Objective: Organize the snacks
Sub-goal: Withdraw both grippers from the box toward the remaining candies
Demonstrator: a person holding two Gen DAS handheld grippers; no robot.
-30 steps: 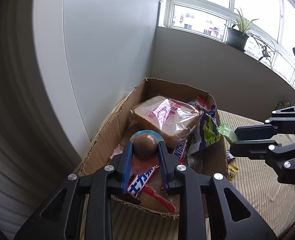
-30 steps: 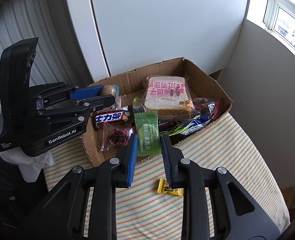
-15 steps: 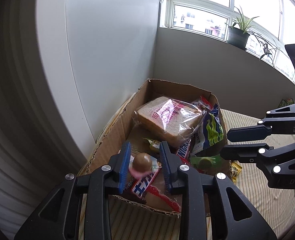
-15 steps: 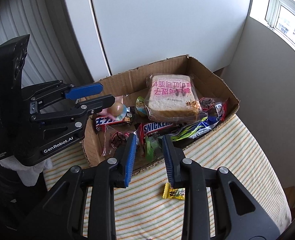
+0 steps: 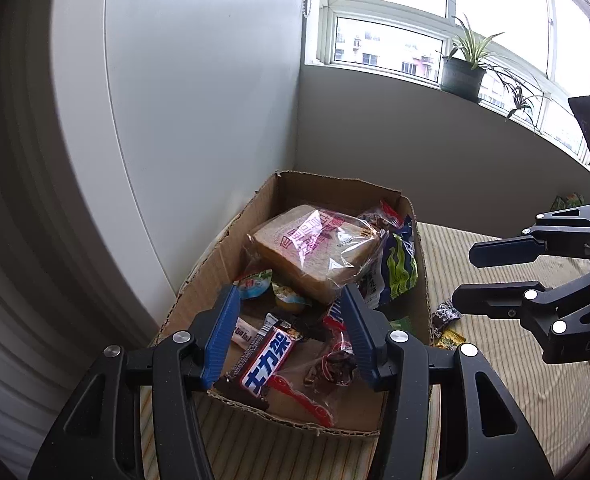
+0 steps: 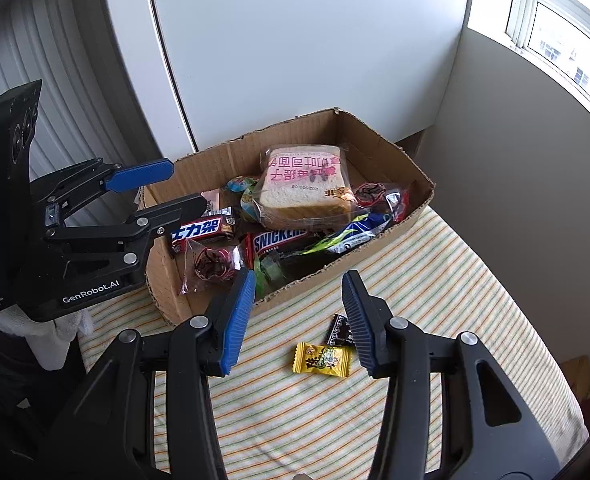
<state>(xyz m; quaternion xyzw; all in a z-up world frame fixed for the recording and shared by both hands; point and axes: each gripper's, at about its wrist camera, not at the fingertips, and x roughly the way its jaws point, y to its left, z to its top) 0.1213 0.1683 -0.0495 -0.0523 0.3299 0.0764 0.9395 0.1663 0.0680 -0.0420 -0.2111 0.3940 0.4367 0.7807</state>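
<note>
A cardboard box [image 5: 215, 264] [image 6: 375, 148] holds a wrapped bread slice [image 5: 315, 248] [image 6: 303, 184], two Snickers bars [image 5: 269, 364] [image 6: 279, 238], jelly cups [image 5: 255, 282] [image 6: 239, 184], a green packet [image 6: 269, 270] and other snacks. My left gripper [image 5: 289, 288] [image 6: 187, 183] hangs over the box's near end. Its jaws are opening and nothing is between the pads. My right gripper [image 6: 299, 276] [image 5: 465, 276] hovers at the box's front wall, jaws opening and empty. A yellow candy [image 6: 322, 360] [image 5: 449, 340] and a black candy [image 6: 341, 330] [image 5: 445, 314] lie on the cloth under it.
The box sits on a striped cloth [image 6: 415, 300] against a white wall. A potted plant [image 5: 463, 72] stands on the window sill behind. The cloth's edge drops off at the right in the right wrist view.
Both grippers have opened. The left one let go of a round brown snack, which dropped into the box. The right one released the green packet into the box and drew back over the cloth.
</note>
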